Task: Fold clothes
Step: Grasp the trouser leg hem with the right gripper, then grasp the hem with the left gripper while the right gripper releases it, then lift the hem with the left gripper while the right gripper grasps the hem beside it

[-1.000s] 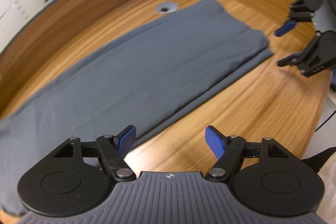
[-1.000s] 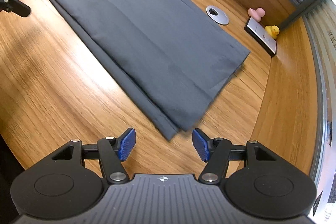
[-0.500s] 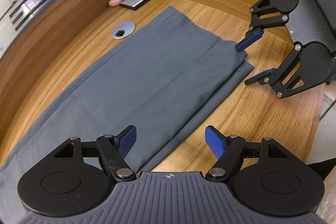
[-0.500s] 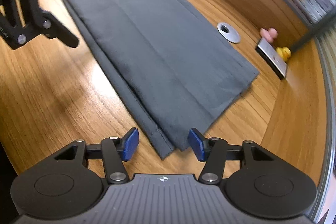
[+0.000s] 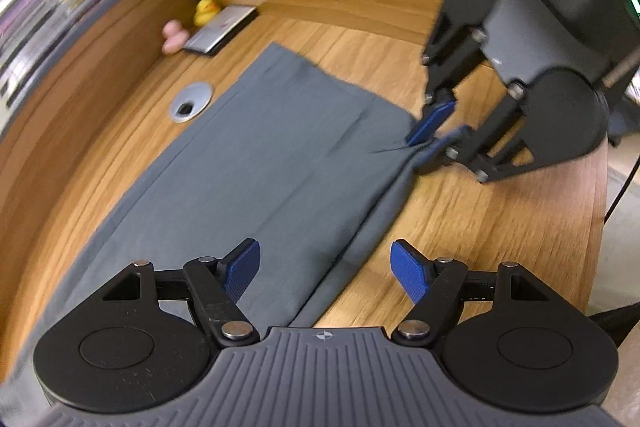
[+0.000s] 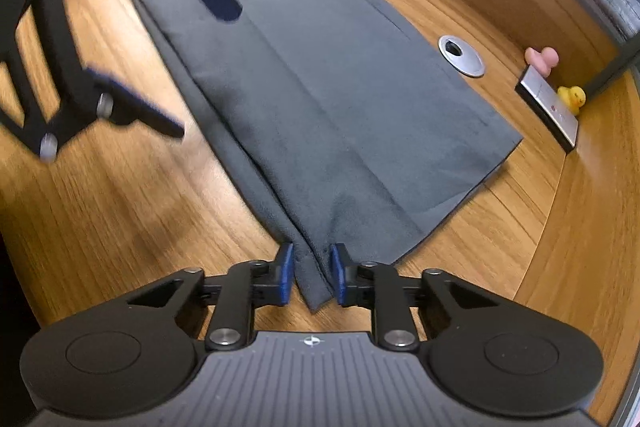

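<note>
Both right hand-held gripper point(image 6: 311, 277) pads on grey garment point(image 6: 320, 99) corner.

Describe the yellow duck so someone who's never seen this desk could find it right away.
Follow the wooden desk to its far corner, beyond the grey cloth and the round metal cable hole. The yellow duck sits on a flat silver box; the toy beside it is pink.

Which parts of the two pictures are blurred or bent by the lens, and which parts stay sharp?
Left wrist view: desk edges smeared, right gripper soft, own fingers sharp. Right wrist view: left gripper streaked with motion blur, grey cloth fairly clear; fisheye curves the desk rim in both.
</note>
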